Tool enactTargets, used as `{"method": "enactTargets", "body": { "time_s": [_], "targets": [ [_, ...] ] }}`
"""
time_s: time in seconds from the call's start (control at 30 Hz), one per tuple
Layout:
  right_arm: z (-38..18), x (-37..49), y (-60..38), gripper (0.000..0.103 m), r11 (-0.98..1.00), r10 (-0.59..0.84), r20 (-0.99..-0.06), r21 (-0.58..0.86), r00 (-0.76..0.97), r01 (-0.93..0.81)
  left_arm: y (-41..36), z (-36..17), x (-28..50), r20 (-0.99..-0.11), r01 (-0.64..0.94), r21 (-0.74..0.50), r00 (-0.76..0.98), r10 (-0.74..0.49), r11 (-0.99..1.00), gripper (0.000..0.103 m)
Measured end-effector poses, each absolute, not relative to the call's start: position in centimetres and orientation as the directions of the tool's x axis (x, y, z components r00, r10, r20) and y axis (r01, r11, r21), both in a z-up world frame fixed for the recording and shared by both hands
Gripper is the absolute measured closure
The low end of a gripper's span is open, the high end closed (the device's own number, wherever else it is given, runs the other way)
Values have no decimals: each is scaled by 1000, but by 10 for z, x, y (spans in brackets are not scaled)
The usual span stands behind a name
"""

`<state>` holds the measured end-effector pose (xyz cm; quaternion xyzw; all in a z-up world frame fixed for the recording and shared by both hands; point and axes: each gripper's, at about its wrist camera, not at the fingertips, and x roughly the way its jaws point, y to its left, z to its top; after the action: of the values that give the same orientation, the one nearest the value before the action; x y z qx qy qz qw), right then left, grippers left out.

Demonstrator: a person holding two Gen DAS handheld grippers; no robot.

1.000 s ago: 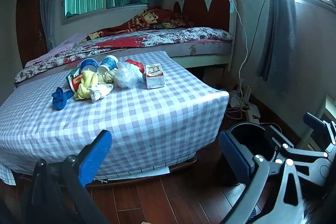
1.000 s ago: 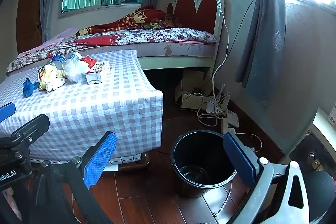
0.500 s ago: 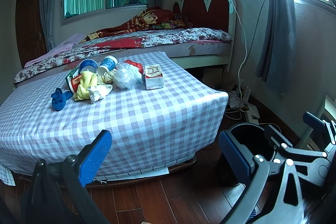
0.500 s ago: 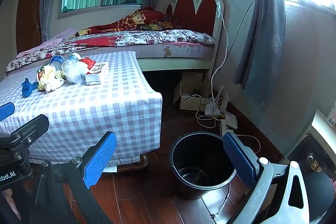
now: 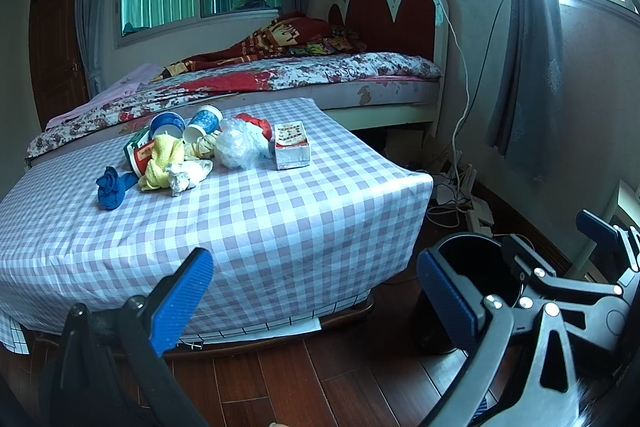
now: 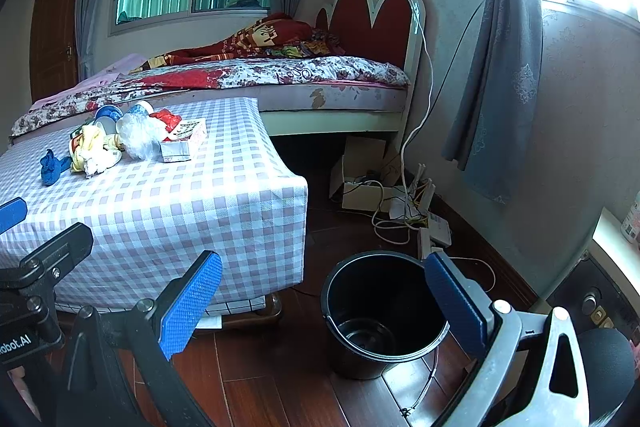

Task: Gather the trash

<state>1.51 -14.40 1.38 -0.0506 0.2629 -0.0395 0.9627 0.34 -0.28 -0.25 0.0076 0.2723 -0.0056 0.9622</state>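
Note:
A pile of trash lies on the checked table (image 5: 248, 227): a blue crumpled wad (image 5: 109, 189), a yellow cloth (image 5: 162, 159), a white paper wad (image 5: 185, 177), a clear plastic bag (image 5: 238, 147), a carton (image 5: 292, 146) and two paper cups (image 5: 202, 123). The right wrist view shows the same pile (image 6: 132, 141) far off to the left. A black bucket (image 6: 380, 311) stands on the floor right of the table. My left gripper (image 5: 312, 267) is open and holds nothing, short of the table's front edge. My right gripper (image 6: 322, 267) is open over the floor by the bucket.
A bed (image 5: 300, 75) with a red headboard stands behind the table. Cables, a power strip and a box (image 6: 404, 203) lie on the floor by the wall. A curtain (image 6: 492, 87) hangs at the right. The floor is dark wood.
Both views have shifted only very slightly. The trash and the bucket have not moved, and both grippers stay open.

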Motion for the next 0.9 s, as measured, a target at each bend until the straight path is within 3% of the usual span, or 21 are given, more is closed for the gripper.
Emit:
{"method": "enactTargets", "body": {
  "time_s": [0.9],
  "targets": [
    [16,14,-143,1,992,-105,-487,-118,867,54,-1,1,-4,-524,8,7,851,-3,1000,1]
  ]
}}
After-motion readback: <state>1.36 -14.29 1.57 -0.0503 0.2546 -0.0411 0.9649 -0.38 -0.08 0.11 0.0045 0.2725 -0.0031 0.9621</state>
